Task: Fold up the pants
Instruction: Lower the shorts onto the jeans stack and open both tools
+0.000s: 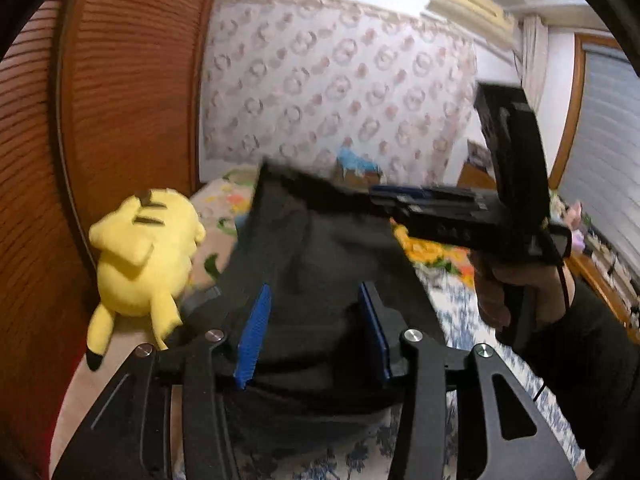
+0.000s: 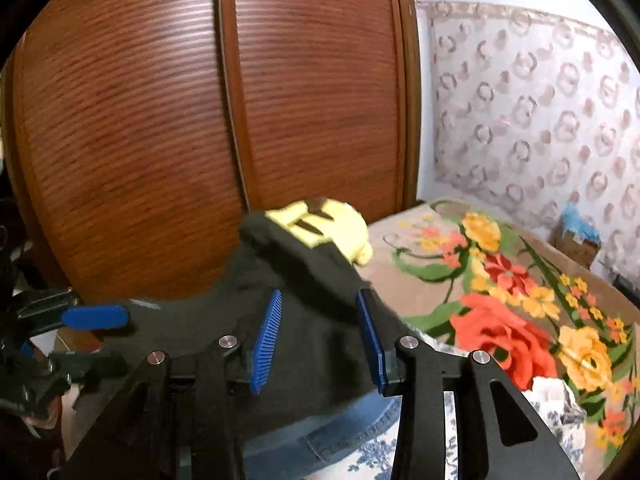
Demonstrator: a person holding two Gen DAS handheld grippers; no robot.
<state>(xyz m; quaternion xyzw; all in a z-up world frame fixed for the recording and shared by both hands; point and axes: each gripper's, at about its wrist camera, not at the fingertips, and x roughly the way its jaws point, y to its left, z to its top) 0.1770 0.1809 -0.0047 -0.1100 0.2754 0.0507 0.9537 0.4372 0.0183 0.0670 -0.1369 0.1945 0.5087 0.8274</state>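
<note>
The dark pants [image 1: 320,248] hang lifted above the bed, blurred by motion. My left gripper [image 1: 316,332] has its blue pads [image 1: 256,332] apart with the pants' cloth bunched between them. My right gripper [image 1: 384,196] shows in the left wrist view at the right, level with the pants' upper edge; its fingertips are blurred. In the right wrist view my right gripper [image 2: 320,336] has its blue pads [image 2: 266,340] apart with the pants [image 2: 304,300] draped between them. The left gripper [image 2: 96,317] shows there at the far left.
A yellow plush toy [image 1: 144,256] sits on the bed next to the wooden wardrobe [image 1: 120,100], also partly hidden behind the pants in the right wrist view [image 2: 340,224]. The bed has a floral blanket [image 2: 520,300] and a blue-patterned sheet [image 1: 472,320]. Blue jeans [image 2: 340,428] lie below.
</note>
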